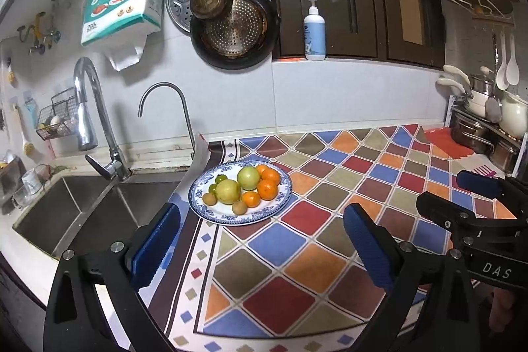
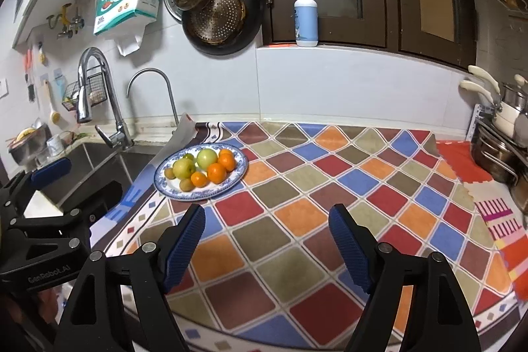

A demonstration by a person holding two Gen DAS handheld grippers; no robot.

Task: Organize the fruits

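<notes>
A blue-and-white plate [image 1: 283, 198] [image 2: 242, 169] sits on the checked cloth next to the sink. It holds two green apples [image 1: 248, 177] [image 2: 183, 168], several oranges [image 1: 267, 189] [image 2: 216, 172], small brown fruits [image 1: 209, 198] [image 2: 186, 184] and small green ones [image 1: 220, 178]. My left gripper [image 1: 262, 240] is open and empty, a little in front of the plate. My right gripper [image 2: 266, 240] is open and empty, in front and right of the plate. Each gripper shows at the edge of the other's view: the right one [image 1: 462, 190] and the left one [image 2: 62, 177].
A steel sink [image 1: 89, 207] with two taps [image 1: 99, 127] lies left of the plate. Pans [image 1: 234, 28] and a tissue box [image 1: 123, 2] hang on the wall. A soap bottle [image 1: 314, 32] stands on the sill. Pots and ladles [image 1: 488, 121] stand at the right.
</notes>
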